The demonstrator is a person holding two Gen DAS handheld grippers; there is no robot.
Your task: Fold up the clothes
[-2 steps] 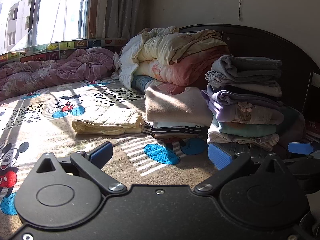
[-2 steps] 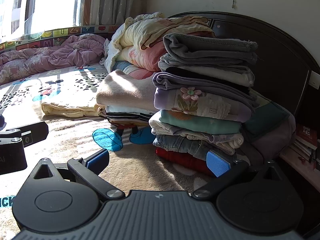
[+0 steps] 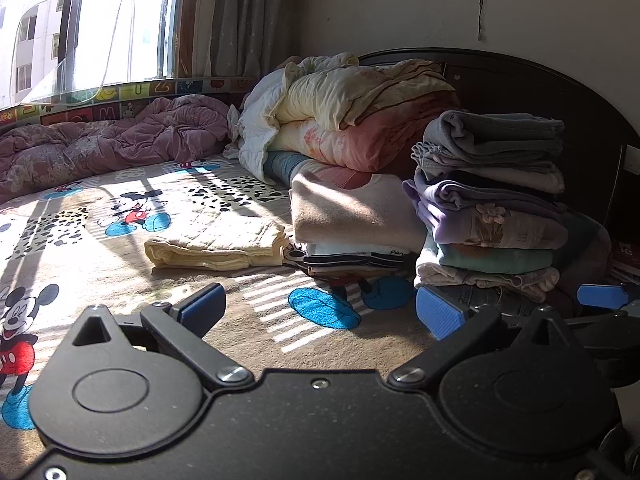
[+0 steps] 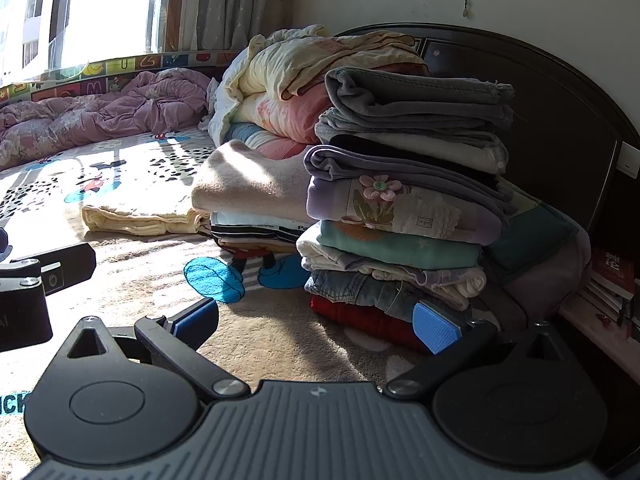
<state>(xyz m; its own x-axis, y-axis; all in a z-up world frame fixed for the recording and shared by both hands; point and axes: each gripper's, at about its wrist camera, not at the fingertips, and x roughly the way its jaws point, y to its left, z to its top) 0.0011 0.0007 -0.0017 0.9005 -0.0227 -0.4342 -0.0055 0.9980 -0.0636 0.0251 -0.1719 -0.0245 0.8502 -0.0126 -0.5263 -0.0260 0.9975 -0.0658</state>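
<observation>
Almost nothing has changed from the frame a moment earlier: both views keep the same framing of the bed, the stacks sit where they sat, and neither tool has opened or closed further — so this reads as a pause between garments rather than a step in progress. The left gripper [image 3: 320, 312] hangs low over the cartoon-mouse bedsheet [image 3: 80, 216] with its blue pads spread wide and nothing between them; the right gripper [image 4: 316, 322] is likewise released and empty, its right pad sitting in front of the foot of the tall stack of folded clothes [image 4: 404, 208] without any visible grip on it. That tall stack, topped by a grey garment, stands by the dark headboard [image 4: 560, 112]. Just to its left is a shorter stack [image 3: 352, 220] with a beige sweater on top, and left of that, touching or nearly so, lies a single folded pale-yellow garment [image 3: 216, 244] flat on the sheet. Behind them are piled quilts [image 3: 352, 108], and a crumpled purple duvet [image 3: 112, 140] runs along the window side. No unfolded garment shows in either view, so I judge that the folding is well along, possibly finished for these items; whether more clothes wait outside the frames cannot be told. The only difference from the earlier frames I can find is at most a slight drift of the cameras, too small to call a move.
</observation>
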